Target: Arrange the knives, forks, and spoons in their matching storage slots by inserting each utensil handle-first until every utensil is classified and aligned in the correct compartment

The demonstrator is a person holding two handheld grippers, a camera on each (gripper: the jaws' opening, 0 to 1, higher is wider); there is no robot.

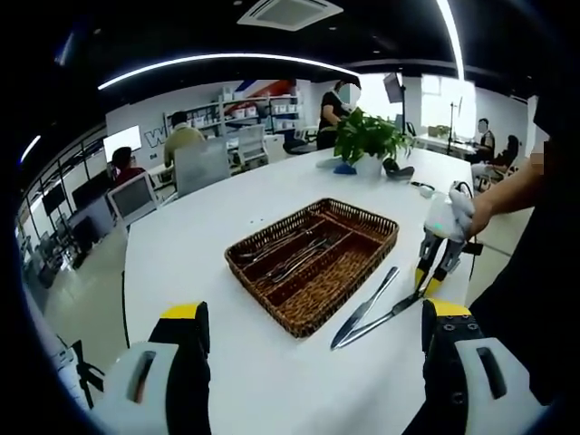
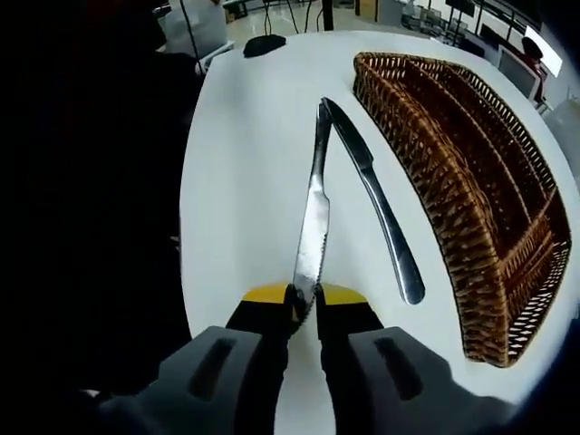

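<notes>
A brown wicker basket (image 1: 354, 209) with long compartments sits mid-table, with several forks and spoons (image 1: 294, 254) lying in its left slots. To its right lie two knives whose far ends meet. My right gripper (image 2: 306, 304) is shut on the serrated blade end of one knife (image 2: 313, 227), whose handle points away along the table. The other knife (image 2: 379, 213) lies loose between it and the basket (image 2: 435, 181). In the left gripper view the right gripper (image 1: 428, 283) holds that knife (image 1: 385, 319) beside the loose one (image 1: 367, 304). My left gripper (image 1: 314, 311) hangs open above the near table.
A potted plant (image 1: 367, 138) stands at the far end of the white table (image 1: 199, 245). A dark object (image 2: 265, 43) lies beyond the knives. The table edge curves close on the left in the right gripper view. People sit at desks in the background.
</notes>
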